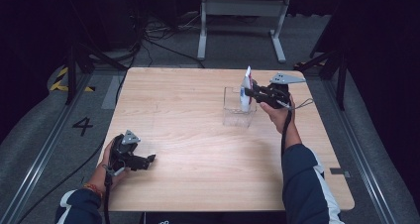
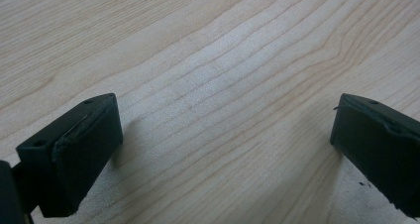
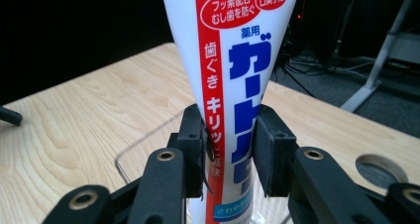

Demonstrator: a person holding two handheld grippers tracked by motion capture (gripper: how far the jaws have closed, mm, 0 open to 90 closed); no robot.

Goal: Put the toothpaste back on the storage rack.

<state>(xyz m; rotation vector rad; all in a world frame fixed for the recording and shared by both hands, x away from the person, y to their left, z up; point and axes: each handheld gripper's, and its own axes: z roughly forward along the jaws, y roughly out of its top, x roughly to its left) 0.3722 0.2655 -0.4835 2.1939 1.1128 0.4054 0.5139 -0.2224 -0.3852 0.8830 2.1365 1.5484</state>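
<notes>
A white toothpaste tube [image 1: 245,89] with blue and red print stands upright, its lower end inside a clear plastic box [image 1: 237,116] on the right half of the table. My right gripper [image 1: 251,91] is shut on the tube [image 3: 233,85], squeezing it between both black pads [image 3: 190,144]. The box's clear rim [image 3: 130,149] shows beneath the jaws. My left gripper [image 1: 150,158] rests low at the table's near left, held in a hand. Its jaws are open wide over bare wood, with nothing between its pads [image 2: 81,149].
The light wood table [image 1: 188,135] has a round cable hole [image 3: 384,172] near the box. Behind the table stand a white metal frame [image 1: 242,16], cables on the floor and black stands on both sides.
</notes>
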